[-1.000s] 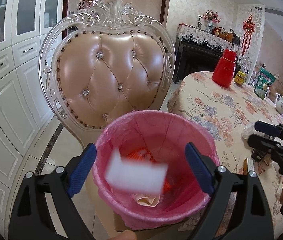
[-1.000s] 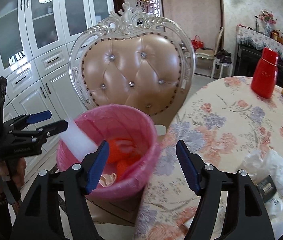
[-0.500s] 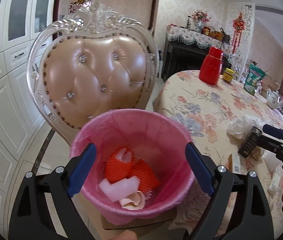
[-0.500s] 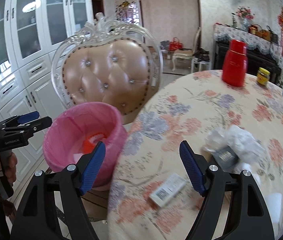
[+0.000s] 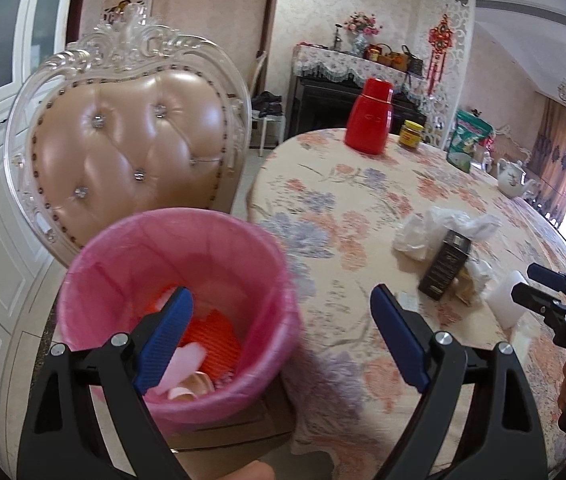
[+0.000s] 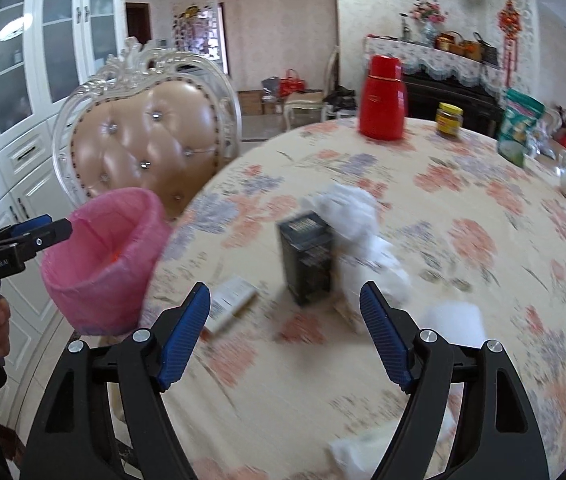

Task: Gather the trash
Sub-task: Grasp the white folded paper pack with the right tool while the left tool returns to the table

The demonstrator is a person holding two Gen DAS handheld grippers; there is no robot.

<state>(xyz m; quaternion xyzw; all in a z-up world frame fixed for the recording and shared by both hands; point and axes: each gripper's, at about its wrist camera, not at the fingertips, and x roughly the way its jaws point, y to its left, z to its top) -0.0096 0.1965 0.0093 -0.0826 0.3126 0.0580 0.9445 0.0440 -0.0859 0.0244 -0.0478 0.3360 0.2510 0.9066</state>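
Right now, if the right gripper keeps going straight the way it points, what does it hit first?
Most likely the dark box, standing on the floral tablecloth almost centred ahead of the open right gripper. The crumpled white plastic sits behind it. Motion blur makes depth uncertain.

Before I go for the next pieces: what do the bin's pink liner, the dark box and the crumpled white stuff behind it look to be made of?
Pink liner: thin plastic film, translucent, wrinkled over the rim.
Dark box: probably printed cardboard, sharp edges, flat faces, pale lettering; the blur hides its finish.
Crumpled white stuff: looks like thin, slightly see-through plastic, maybe a bag; tissue can't be ruled out.
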